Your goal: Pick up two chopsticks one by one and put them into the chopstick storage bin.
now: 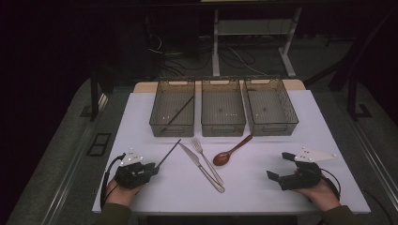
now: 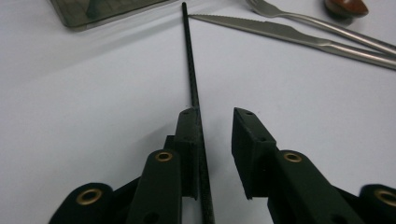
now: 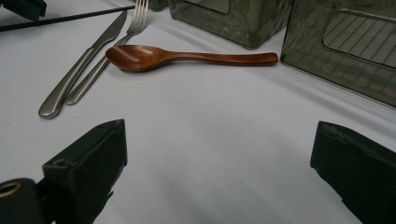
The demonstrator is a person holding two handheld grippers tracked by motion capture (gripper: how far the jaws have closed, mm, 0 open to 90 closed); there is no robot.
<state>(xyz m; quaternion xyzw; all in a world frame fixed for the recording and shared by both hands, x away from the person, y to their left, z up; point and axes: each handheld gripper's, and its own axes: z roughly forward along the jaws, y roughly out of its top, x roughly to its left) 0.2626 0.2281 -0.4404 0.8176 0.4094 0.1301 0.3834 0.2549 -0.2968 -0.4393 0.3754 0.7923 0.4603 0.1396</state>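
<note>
A thin black chopstick (image 1: 171, 151) lies on the white table (image 1: 253, 187), pointing away toward the bins. My left gripper (image 1: 155, 168) is down over its near end. In the left gripper view the chopstick (image 2: 191, 70) runs between the jaws of my left gripper (image 2: 217, 116). It rests against the left pad, and a clear gap separates it from the right pad. My right gripper (image 1: 279, 165) rests at the right front of the table. Its jaws stand wide apart over bare table in its own view (image 3: 219, 135), holding nothing.
A knife (image 1: 199, 166), a fork (image 1: 206, 161) and a wooden spoon (image 1: 233, 150) lie mid-table. Behind them stand three clear bins: left (image 1: 172, 129), middle (image 1: 223, 129), right (image 1: 273, 129). A second chopstick (image 1: 180, 110) lies in the left bin.
</note>
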